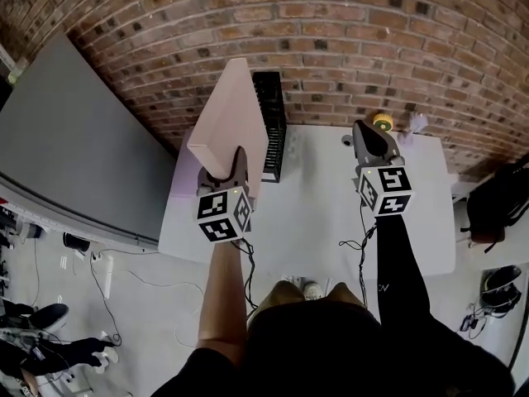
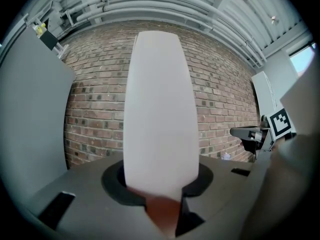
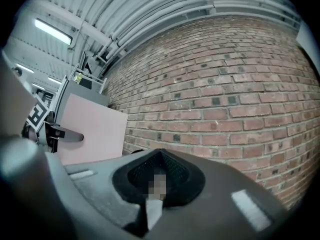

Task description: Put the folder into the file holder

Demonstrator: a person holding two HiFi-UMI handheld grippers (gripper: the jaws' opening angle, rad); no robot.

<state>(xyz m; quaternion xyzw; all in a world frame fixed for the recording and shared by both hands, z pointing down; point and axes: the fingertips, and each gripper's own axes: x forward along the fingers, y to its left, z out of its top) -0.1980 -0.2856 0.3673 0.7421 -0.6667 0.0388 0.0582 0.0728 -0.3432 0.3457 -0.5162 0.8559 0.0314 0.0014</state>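
- The left gripper (image 1: 225, 174) pinches the pink folder (image 1: 228, 114) by its near, low edge. Its jaws press on the folder from both sides.
- The folder stands up tall, I think so it can slide down into a slot like a book.
- The folder is up in the air, just to the left of the black file holder (image 1: 270, 118). It is not in the holder yet.
- The file holder stands at the back of the white table (image 1: 331, 222), close to the brick wall.
- The right gripper (image 1: 367, 136) is off to the right, well apart from the folder. Its jaws are pressed together with nothing between them. I think it waits there to stay out of the way.
- The head view shows the folder, the file holder and both grippers all at once. The two gripper views do not show the file holder.
- The left gripper view shows the folder (image 2: 160, 109) edge-on, rising from the jaws of the left gripper (image 2: 161, 186). It hides what is behind it.
- The right gripper view shows the closed tips of the right gripper (image 3: 159, 156) up close. It also shows the flat pink face of the folder (image 3: 95, 129) from the side.
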